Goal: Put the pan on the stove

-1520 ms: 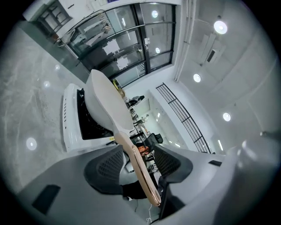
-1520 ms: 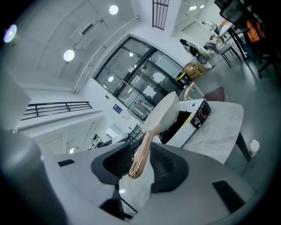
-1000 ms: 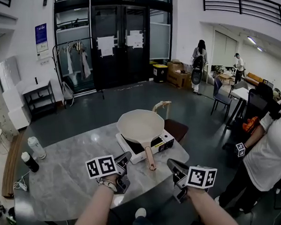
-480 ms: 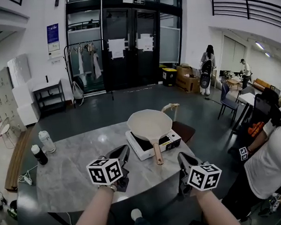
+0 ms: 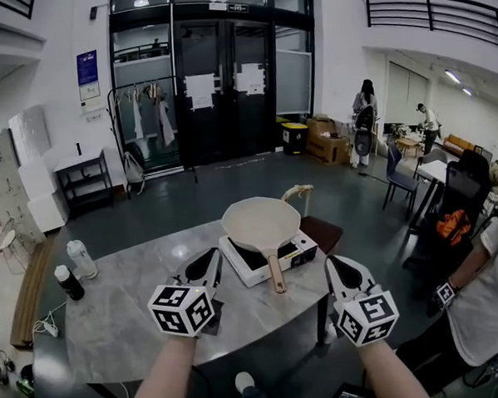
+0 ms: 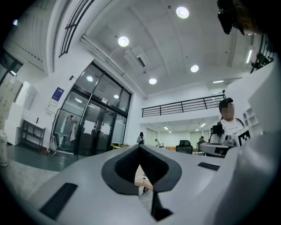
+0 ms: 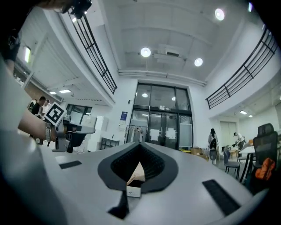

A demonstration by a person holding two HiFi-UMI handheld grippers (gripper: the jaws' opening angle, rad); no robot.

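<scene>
Cream round pan (image 5: 258,221) sits on white boxy portable stove (image 5: 296,253), on marbled grey table (image 5: 114,317). Long axis near–far: straight tan handle points toward wearer, overhanging stove's near edge. Left gripper (image 5: 211,257), right gripper (image 5: 335,267): jaws closed together, nothing held.

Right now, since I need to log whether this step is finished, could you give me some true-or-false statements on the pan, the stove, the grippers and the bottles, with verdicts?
1. The pan sits on the portable stove. True.
2. The left gripper is shut on the pan's handle. False: it is shut on nothing, off to the handle's left.
3. The handle points toward the person. True.
4. The right gripper has its jaws wide apart. False: they are together, with nothing between them.
5. Both bottles stand right of the stove. False: the clear bottle and the dark bottle stand at the left end of the table.
</scene>
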